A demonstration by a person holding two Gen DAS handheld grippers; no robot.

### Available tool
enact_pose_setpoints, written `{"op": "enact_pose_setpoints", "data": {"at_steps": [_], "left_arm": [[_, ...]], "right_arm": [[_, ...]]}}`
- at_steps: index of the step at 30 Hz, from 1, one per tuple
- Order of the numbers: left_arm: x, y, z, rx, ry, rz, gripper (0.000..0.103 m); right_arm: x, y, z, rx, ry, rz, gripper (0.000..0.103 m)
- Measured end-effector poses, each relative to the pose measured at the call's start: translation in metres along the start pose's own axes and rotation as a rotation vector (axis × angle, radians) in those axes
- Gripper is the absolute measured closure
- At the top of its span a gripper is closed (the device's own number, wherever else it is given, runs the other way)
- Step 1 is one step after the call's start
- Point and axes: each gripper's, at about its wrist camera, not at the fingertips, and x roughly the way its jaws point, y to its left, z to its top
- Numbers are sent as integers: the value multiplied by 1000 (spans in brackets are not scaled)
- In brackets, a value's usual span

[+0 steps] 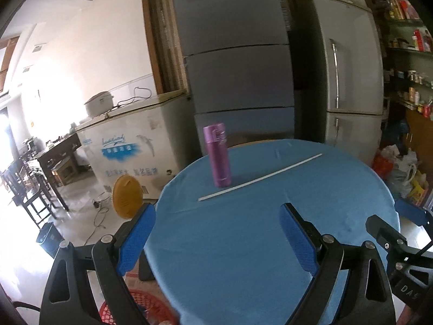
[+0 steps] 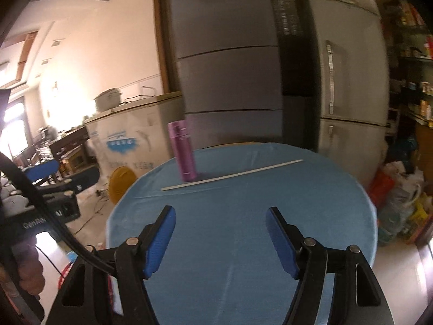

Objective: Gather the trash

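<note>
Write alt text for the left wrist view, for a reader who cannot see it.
The left gripper hangs open and empty above a round table with a blue cloth. Farther back on the cloth, a purple flask stands upright beside a long white stick. Grey refrigerators stand behind the table.

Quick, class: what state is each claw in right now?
Left claw: open, holding nothing.
Right claw: open, holding nothing.

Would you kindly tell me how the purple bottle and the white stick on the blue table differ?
The bottle stands upright; the stick lies flat. The bottle is purple and thick; the stick is white and very thin. The bottle sits toward the table's far left; the stick runs diagonally in front of it, reaching further right. Both rest on the blue cloth, untouched by either claw.
</note>
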Motion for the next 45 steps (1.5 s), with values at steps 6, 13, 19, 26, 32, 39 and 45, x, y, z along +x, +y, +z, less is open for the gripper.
{"op": "enact_pose_setpoints", "data": {"at_steps": [6,13,19,26,32,39,45], "left_arm": [[6,-21,9,4,14,-35,10],[3,-35,12,15,14,-57,10],[-4,-38,12,19,10,-74,10],[-11,-36,10,11,1,-88,10],[-17,-30,8,2,-7,-98,10],[-21,-24,7,-13,-20,-102,10],[-23,-19,5,-19,-21,-103,10]], "right_arm": [[-3,-31,5,36,-20,-46,30],[-9,-53,9,70,-39,-78,31],[-13,-56,10,76,-44,-90,30],[-16,-49,12,69,-46,-94,30],[-21,-47,14,82,-49,-96,30],[-27,-39,16,67,-61,-106,30],[-29,-32,18,60,-62,-106,30]]}}
